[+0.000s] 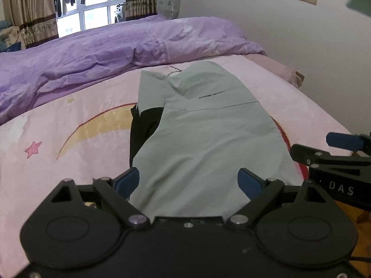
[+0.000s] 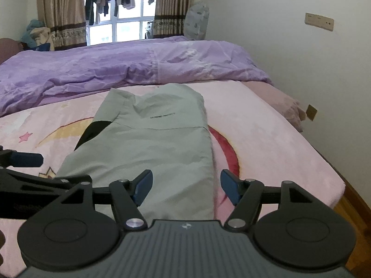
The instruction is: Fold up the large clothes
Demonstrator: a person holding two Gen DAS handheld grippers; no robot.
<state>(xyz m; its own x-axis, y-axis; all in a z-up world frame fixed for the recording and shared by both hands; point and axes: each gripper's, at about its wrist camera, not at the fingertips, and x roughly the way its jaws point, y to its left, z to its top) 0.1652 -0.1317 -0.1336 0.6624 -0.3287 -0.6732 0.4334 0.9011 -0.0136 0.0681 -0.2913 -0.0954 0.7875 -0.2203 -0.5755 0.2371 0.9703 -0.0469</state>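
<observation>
A pale grey-green jacket (image 1: 208, 134) with a black panel on its left side lies folded lengthwise on the bed, small black lettering on its chest. My left gripper (image 1: 189, 181) hovers open over the jacket's near end, its blue pads wide apart and no cloth pinched. In the right wrist view the same jacket (image 2: 162, 143) stretches away from me. My right gripper (image 2: 186, 187) stands open above the jacket's near right edge, pads clear of the cloth. Each view shows the other gripper's blue fingertips (image 1: 343, 140) (image 2: 27, 159) at its side.
The jacket rests on a pink blanket (image 1: 69, 139) printed with a moon and stars. A crumpled purple duvet (image 1: 92, 53) lies across the far half of the bed. The bed's right edge drops to a wooden floor (image 2: 357, 220) beside a white wall. Curtains and a window stand behind.
</observation>
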